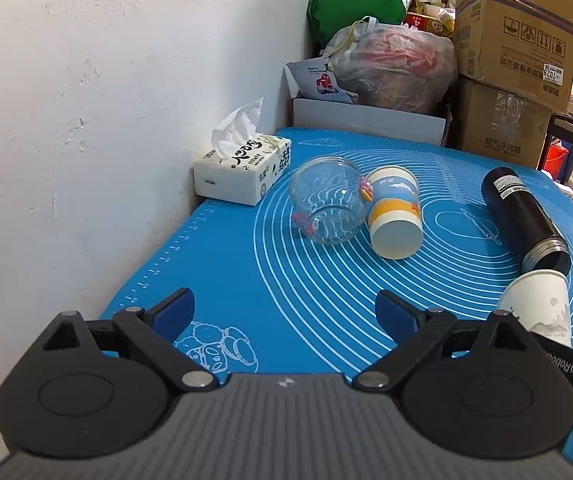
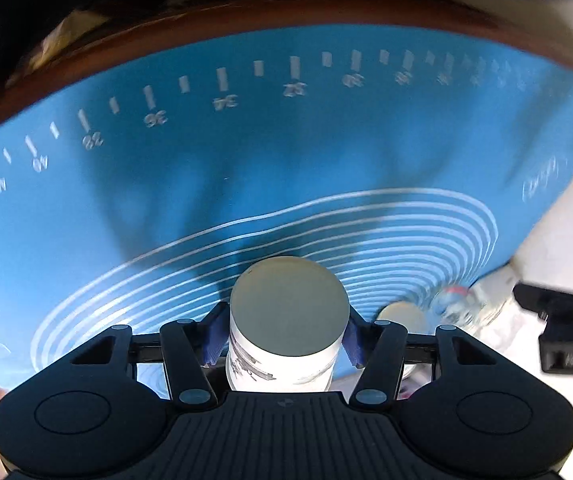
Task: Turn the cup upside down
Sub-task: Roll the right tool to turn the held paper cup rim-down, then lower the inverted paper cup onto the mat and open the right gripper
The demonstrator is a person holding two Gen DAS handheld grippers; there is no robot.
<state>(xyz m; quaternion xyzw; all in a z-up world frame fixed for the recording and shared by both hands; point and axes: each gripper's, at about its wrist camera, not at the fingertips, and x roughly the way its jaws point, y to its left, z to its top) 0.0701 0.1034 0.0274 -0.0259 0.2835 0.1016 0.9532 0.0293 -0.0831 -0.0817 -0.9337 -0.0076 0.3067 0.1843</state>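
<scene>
My right gripper (image 2: 284, 334) is shut on a white paper cup with a grey ink print (image 2: 286, 312); its flat base faces my camera, above the blue mat (image 2: 166, 184). The same cup (image 1: 538, 304) shows at the right in the left wrist view, base tilted up, with the right gripper's black body (image 1: 566, 360) under it. My left gripper (image 1: 284, 314) is open and empty, low over the mat's near edge. A blue and yellow paper cup (image 1: 396, 214) and a clear glass cup (image 1: 328, 200) lie on their sides in the middle of the mat.
A black flask (image 1: 524, 216) lies on the mat at the right. A tissue pack (image 1: 242, 170) sits against the white wall (image 1: 86, 120) at the left. Boxes (image 1: 514, 40) and bags (image 1: 390, 68) stand behind the table. The table's brown edge (image 2: 246, 12) borders the mat.
</scene>
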